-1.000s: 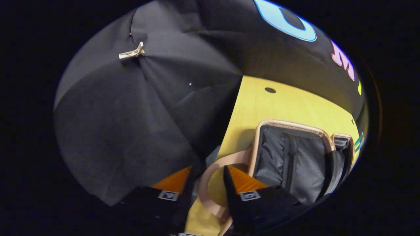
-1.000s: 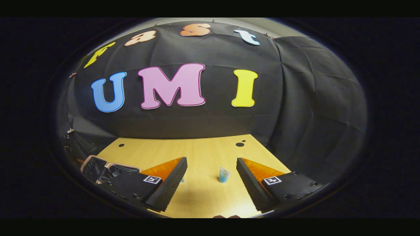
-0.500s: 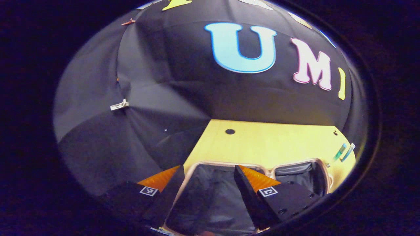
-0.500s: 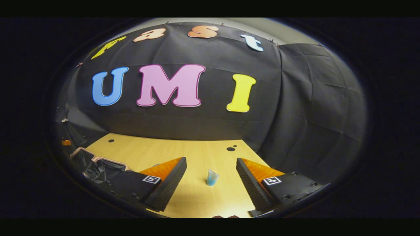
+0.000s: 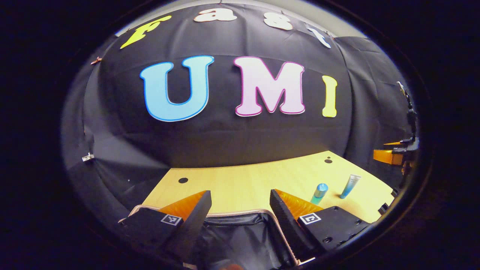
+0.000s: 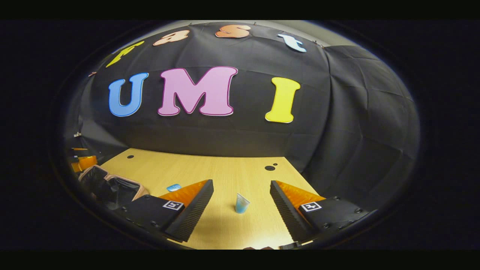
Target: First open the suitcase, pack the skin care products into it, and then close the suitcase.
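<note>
Your left gripper sits at the bottom centre of the left gripper view, fingers spread wide with nothing between them. Directly beneath and between them lies the open suitcase: pale pinkish rim, dark lining, occupying the lower centre of that frame. It rests on the bench, whose light wood surface runs across the middle of the frame.

Right of the suitcase in the same view, lower right of the frame, two skin care items stand apart from it on the bench: a small blue bottle and, just to its right, a blue tube. The two are near each other but not touching. At the far right edge of that frame you can see part of your other gripper.

In the right gripper view, your right gripper is at bottom centre, fingers also spread wide and empty. The blue tube stands between the fingers but farther out on the bench, touching neither. A small blue item, likely the bottle, peeks out above the left finger. The open suitcase lies at the lower left of that frame.
</note>
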Motion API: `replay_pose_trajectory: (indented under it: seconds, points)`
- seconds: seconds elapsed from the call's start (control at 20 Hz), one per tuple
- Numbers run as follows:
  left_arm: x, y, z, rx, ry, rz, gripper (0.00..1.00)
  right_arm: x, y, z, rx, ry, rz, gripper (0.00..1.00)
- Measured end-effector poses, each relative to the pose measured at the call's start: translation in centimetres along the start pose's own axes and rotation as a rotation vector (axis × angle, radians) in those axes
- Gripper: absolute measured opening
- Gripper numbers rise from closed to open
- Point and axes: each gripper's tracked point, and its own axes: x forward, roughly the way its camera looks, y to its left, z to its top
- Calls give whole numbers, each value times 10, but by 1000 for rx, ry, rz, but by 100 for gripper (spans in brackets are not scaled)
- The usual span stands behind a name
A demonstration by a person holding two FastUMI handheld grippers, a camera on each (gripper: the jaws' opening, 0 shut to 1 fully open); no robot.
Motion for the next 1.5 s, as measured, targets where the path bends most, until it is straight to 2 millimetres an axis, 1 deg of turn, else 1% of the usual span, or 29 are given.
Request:
replay_pose_trajectory:
  seconds: [0.05,0.15,0.2,0.3,0.45,0.6,0.75,0.8,0.95,1.0,1.1,1.15,1.2,1.25,1.3,1.35,1.4,1.45,1.5]
  points:
    - [-3,-25,1,15,-11,-27,98,5,-2,-2,4,-1,9,96]
    - [8,-65,6,20,-18,-84,98,15,-5,-10,9,4,18,97]
    - [14,-83,5,18,-12,-113,98,20,-7,-16,16,13,26,97]
    - [27,-113,-4,20,10,-149,98,31,-5,-26,24,28,46,96]
    - [45,-151,-18,24,33,-183,98,47,-1,-41,8,41,75,97]
    - [75,-181,-46,50,82,-195,98,64,4,-61,-8,76,110,96]
    - [109,-207,-78,82,143,-223,98,86,6,-88,-28,137,143,96]
    - [123,-212,-89,101,162,-222,98,93,9,-99,-33,160,154,97]
    - [154,-218,-116,119,229,-206,98,114,11,-127,-42,219,178,97]
    - [161,-222,-121,115,247,-209,98,121,11,-135,-43,237,183,94]
    - [172,-230,-127,124,255,-229,98,135,8,-147,-34,267,187,94]
    - [178,-229,-130,136,262,-226,95,140,6,-154,-25,285,184,94]
    - [185,-230,-137,135,282,-227,74,143,5,-161,-17,302,183,97]
    - [182,-232,-133,125,270,-232,52,146,6,-166,-10,320,185,97]
    - [185,-232,-134,125,288,-227,54,148,6,-171,-7,333,187,97]
    - [182,-232,-134,115,295,-222,53,150,5,-175,-7,340,189,97]
    - [183,-233,-134,110,304,-216,53,152,4,-176,-5,347,192,93]
    - [182,-231,-135,104,313,-216,52,152,3,-179,-5,354,193,96]
    - [183,-229,-137,107,328,-218,52,151,5,-187,0,371,199,84]
